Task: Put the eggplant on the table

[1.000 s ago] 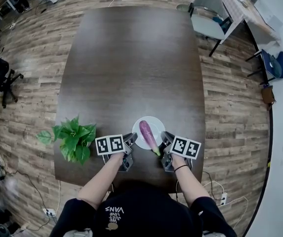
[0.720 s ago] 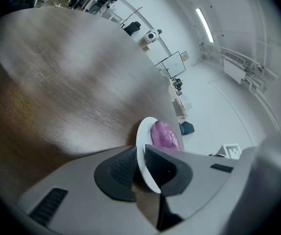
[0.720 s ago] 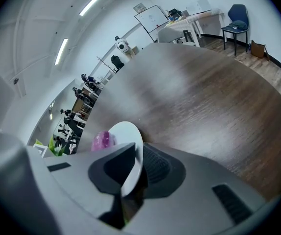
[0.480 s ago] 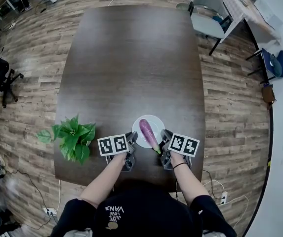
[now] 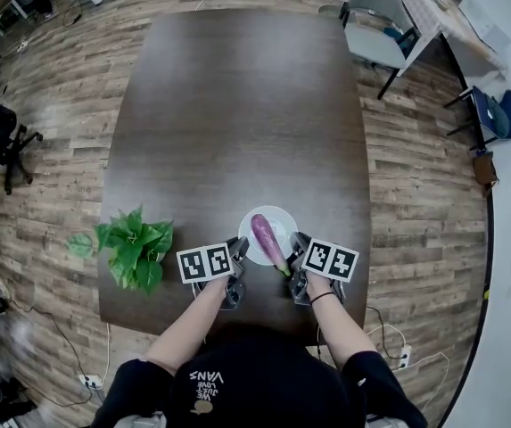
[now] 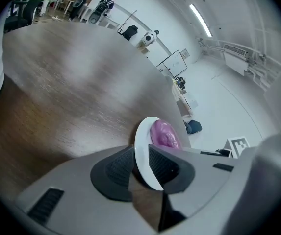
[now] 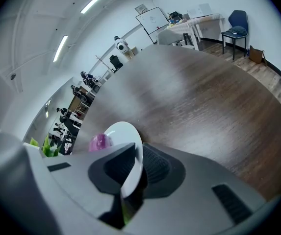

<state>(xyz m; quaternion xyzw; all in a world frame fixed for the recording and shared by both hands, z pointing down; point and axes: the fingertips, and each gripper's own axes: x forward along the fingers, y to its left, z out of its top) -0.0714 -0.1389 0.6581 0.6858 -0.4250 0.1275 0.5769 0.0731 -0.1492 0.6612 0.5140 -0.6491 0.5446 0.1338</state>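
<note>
A purple eggplant (image 5: 266,238) with a green stem lies on a small white plate (image 5: 276,217) near the front edge of the dark wooden table (image 5: 237,105). My left gripper (image 5: 239,250) is shut on the plate's left rim and my right gripper (image 5: 296,248) on its right rim. In the left gripper view the plate's rim (image 6: 141,151) sits between the dark pads (image 6: 114,168) of the left gripper (image 6: 140,166), with the eggplant (image 6: 164,134) beyond. In the right gripper view the plate (image 7: 123,136) is pinched in the right gripper (image 7: 133,169), and the eggplant (image 7: 100,142) shows at its left.
A green potted plant (image 5: 133,250) stands on the table left of my left gripper. A grey chair (image 5: 375,27) is at the table's far right corner, and a blue chair (image 5: 503,116) stands further right on the wooden floor.
Both grippers have edged slightly inward against the plate's rim. The plate and eggplant have hardly shifted.
</note>
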